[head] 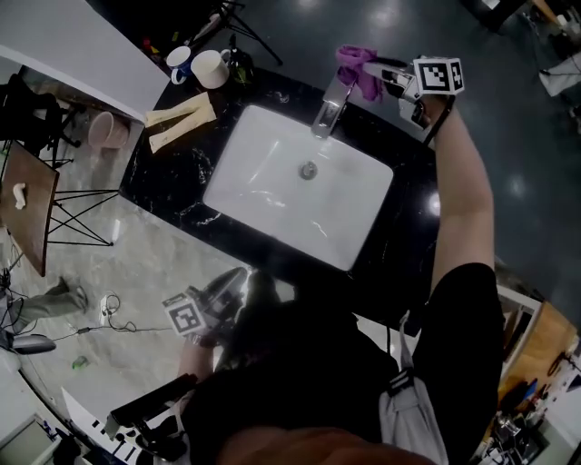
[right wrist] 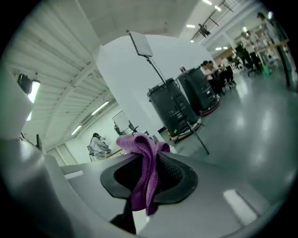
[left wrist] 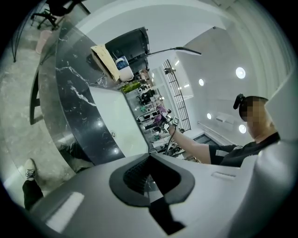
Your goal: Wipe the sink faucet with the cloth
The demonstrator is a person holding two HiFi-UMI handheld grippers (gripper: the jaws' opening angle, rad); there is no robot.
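One faucet, spout toward sink

I was looking into a big open lab hall. The black marble counter with its white sink stood alone on a polished grey floor. A tripod stood at the head view's top. The right gripper view showed black equipment cases at centre, strip lights at left, and people at desks upper right.

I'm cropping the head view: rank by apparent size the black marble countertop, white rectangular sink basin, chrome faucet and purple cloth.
1. black marble countertop
2. white rectangular sink basin
3. chrome faucet and purple cloth: about alike, not ranked.
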